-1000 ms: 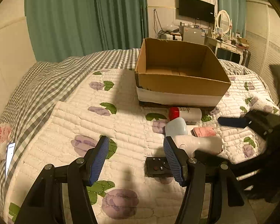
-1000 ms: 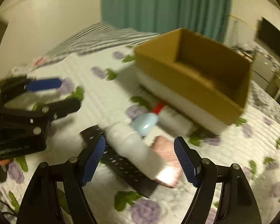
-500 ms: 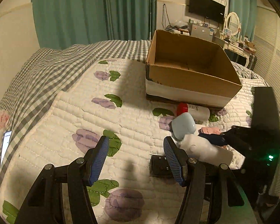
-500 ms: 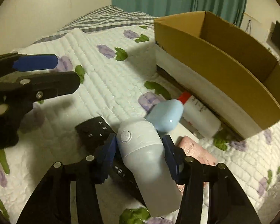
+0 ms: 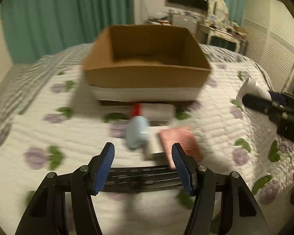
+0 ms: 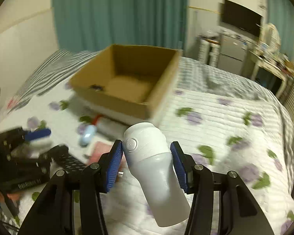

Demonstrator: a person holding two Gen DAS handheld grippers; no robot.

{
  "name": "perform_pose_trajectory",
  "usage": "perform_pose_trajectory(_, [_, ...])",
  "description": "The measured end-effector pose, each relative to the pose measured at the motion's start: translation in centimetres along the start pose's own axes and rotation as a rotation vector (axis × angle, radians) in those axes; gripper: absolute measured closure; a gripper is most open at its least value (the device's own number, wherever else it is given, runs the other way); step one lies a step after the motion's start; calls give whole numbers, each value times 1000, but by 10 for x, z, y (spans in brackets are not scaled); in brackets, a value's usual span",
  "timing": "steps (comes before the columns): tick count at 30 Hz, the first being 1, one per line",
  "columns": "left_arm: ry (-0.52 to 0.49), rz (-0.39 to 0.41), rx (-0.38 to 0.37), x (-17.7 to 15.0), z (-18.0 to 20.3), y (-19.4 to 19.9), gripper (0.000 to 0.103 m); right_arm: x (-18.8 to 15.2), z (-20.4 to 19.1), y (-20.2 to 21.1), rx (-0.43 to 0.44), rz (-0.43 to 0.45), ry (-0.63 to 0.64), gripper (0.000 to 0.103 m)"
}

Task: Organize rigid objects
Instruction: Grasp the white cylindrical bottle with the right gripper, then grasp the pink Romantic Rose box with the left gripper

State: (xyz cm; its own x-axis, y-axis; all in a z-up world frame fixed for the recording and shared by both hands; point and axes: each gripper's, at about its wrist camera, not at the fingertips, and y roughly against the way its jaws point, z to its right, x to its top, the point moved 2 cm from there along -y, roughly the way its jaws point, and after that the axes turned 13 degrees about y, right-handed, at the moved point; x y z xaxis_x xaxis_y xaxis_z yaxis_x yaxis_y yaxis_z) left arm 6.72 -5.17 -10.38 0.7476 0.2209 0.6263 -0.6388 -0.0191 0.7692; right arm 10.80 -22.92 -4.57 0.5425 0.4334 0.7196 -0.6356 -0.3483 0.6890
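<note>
Right gripper [image 6: 147, 162]: clamped on the white device [image 6: 156, 168], held above the quilt.
Left gripper [image 5: 143, 166]: jaws apart, nothing between them, hovering over the black remote [image 5: 139, 178].
Cardboard box [image 5: 147, 58]: mid-bed, open top.
Quilt [image 5: 68, 137]: blue case [image 5: 136, 133], pink packet [image 5: 180, 141] and red-capped bottle [image 5: 156, 111] lie by the box's near wall.

White bottle [image 6: 156, 168] is up off the bed, tilted; open cardboard box [image 6: 127, 82] sits on the quilt behind it.

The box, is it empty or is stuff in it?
Nearly empty. The box is open on top, showing bare cardboard floor, with only one small dark thing near its left wall.
</note>
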Motion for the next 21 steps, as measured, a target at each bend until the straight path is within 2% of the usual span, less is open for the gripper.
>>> perform_pose_trajectory(2, [-24, -36, -17, -4, 17, -13, 40, -4, 14, -1, 2, -4, -51, 53])
perform_pose_trajectory(7, [-36, -113, -26, -14, 45, -44, 40, -9, 22, -4, 21, -4, -66, 53])
perform_pose_trajectory(9, [-37, -126, -4, -17, 53, -54, 39, -11, 23, -5, 25, -3, -69, 53])
perform_pose_trajectory(11, [-50, -116, 36, -18, 60, -62, 39, -13, 24, -7, 27, -5, -77, 53])
perform_pose_trajectory(13, [-38, -134, 54, -17, 64, -71, 33, -14, 25, -9, 28, -9, -85, 53])
perform_pose_trajectory(16, [-70, -98, 112, -19, 74, -79, 28, -15, 25, -11, 27, -17, -85, 53])
perform_pose_trajectory(19, [-134, -66, 187, -23, 86, -88, 27, -16, 24, -13, 22, -28, -82, 53])
perform_pose_trajectory(21, [-134, -51, 183, -23, 86, -86, 29, -17, 25, -14, 18, -32, -85, 53])
